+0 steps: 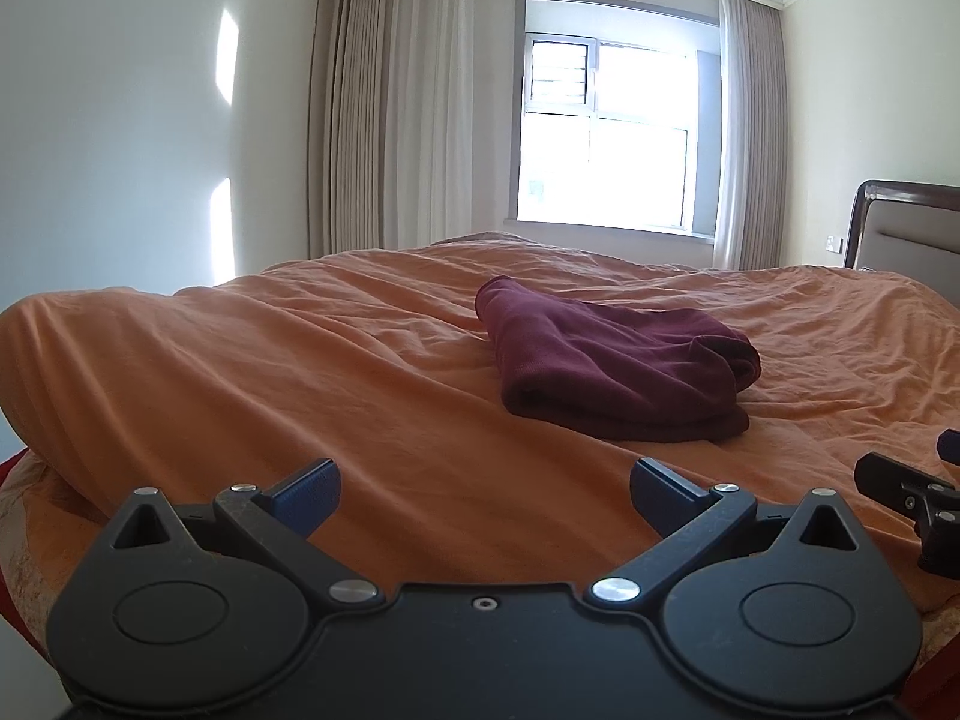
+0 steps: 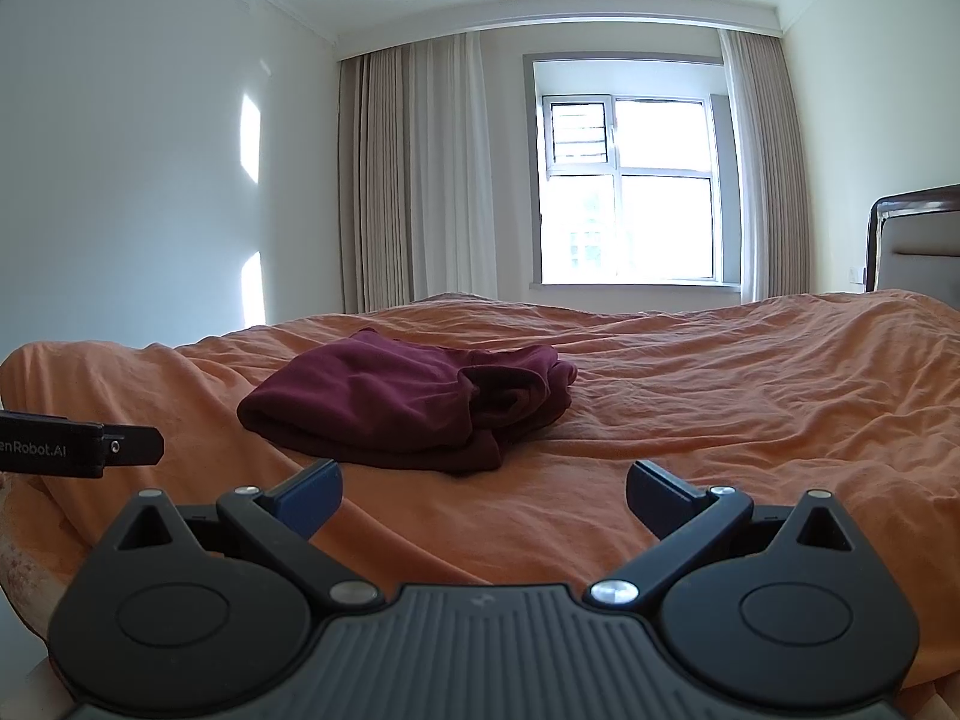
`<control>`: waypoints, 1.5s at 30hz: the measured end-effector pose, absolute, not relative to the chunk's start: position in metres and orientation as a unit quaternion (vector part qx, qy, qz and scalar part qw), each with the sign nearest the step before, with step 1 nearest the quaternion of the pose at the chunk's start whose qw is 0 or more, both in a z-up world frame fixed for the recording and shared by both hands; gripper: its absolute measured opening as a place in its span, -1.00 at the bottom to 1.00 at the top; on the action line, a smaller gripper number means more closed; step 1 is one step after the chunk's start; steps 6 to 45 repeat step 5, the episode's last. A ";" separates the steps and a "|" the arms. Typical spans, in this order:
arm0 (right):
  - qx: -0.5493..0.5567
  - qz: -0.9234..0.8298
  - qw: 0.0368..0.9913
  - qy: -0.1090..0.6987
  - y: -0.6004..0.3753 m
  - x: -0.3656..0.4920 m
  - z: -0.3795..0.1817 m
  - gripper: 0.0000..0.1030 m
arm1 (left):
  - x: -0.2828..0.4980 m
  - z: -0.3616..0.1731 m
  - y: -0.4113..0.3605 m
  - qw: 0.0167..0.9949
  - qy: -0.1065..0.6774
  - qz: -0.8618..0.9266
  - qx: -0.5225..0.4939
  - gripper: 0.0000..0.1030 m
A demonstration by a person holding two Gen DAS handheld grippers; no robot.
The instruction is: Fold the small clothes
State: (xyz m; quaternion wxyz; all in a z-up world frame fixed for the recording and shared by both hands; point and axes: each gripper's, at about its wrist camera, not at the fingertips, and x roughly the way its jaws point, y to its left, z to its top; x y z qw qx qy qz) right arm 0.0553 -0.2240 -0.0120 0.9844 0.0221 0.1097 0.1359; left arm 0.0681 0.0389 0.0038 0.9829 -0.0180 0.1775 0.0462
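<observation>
At the left edge of the right wrist view, only a black bar of the left hand-held gripper (image 2: pixel 90 443) juts in, its printed label cut off so that just "enRobot.AI" reads. In its own view the left hand-held gripper (image 1: pixel 483 495) hangs low over the near part of the bed (image 1: pixel 300 372), level and facing the window (image 1: pixel 606 132); its two blue-tipped fingers (image 1: pixel 312 495) stand wide apart with nothing but orange bedcover between them.

The dark red garment (image 1: pixel 618 372) lies folded into a compact bundle on the orange bedcover, ahead of both grippers and touching neither. From the left wrist it sits ahead and to the right; from the right wrist the same garment (image 2: pixel 414 399) sits ahead and to the left. What kind of clothing it is cannot be made out from the folds.

The right hand-held gripper (image 2: pixel 483 495) holds the same low, level pose, fingers (image 2: pixel 657 495) spread wide and empty. In the left wrist view only its black tip (image 1: pixel 912 498) shows, clipped by the right edge.

Far right, a padded headboard (image 1: pixel 912 228) with a dark frame is cut off by the frame edge.
</observation>
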 end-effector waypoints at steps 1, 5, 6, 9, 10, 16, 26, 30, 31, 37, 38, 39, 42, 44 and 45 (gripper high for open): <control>0.021 0.136 0.984 0.111 -0.224 0.056 -0.013 1.00 | 0.069 0.003 0.040 0.983 0.178 0.045 -0.020 0.99; 0.021 0.138 0.983 0.121 -0.222 0.061 -0.015 1.00 | 0.074 0.001 0.041 0.981 0.185 0.046 -0.022 0.99; 0.021 0.138 0.983 0.121 -0.222 0.061 -0.015 1.00 | 0.074 0.001 0.041 0.981 0.185 0.046 -0.022 0.99; 0.021 0.138 0.983 0.121 -0.222 0.061 -0.015 1.00 | 0.074 0.001 0.041 0.981 0.185 0.046 -0.022 0.99; 0.021 0.138 0.983 0.121 -0.222 0.061 -0.015 1.00 | 0.074 0.001 0.041 0.981 0.185 0.046 -0.022 0.99; 0.021 0.138 0.983 0.121 -0.222 0.061 -0.015 1.00 | 0.074 0.001 0.041 0.981 0.185 0.046 -0.022 0.99; 0.021 0.138 0.983 0.121 -0.222 0.061 -0.015 1.00 | 0.074 0.001 0.041 0.981 0.185 0.046 -0.022 0.99; 0.021 0.138 0.983 0.121 -0.222 0.061 -0.015 1.00 | 0.074 0.001 0.041 0.981 0.185 0.046 -0.022 0.99; 0.021 0.138 0.983 0.121 -0.222 0.061 -0.015 1.00 | 0.074 0.001 0.041 0.981 0.185 0.046 -0.022 0.99; 0.021 0.138 0.983 0.121 -0.222 0.061 -0.015 1.00 | 0.074 0.001 0.041 0.981 0.185 0.046 -0.022 0.99; 0.021 0.138 0.983 0.121 -0.222 0.061 -0.015 1.00 | 0.074 0.001 0.041 0.981 0.185 0.046 -0.022 0.99; 0.021 0.138 0.983 0.121 -0.222 0.061 -0.015 1.00 | 0.074 0.001 0.041 0.981 0.185 0.046 -0.022 0.99; 0.021 0.138 0.983 0.121 -0.222 0.061 -0.015 1.00 | 0.074 0.001 0.041 0.981 0.185 0.046 -0.022 0.99; 0.021 0.138 0.983 0.121 -0.222 0.061 -0.015 1.00 | 0.074 0.001 0.041 0.981 0.185 0.046 -0.022 0.99; 0.021 0.138 0.983 0.121 -0.222 0.061 -0.015 1.00 | 0.074 0.001 0.041 0.981 0.185 0.046 -0.022 0.99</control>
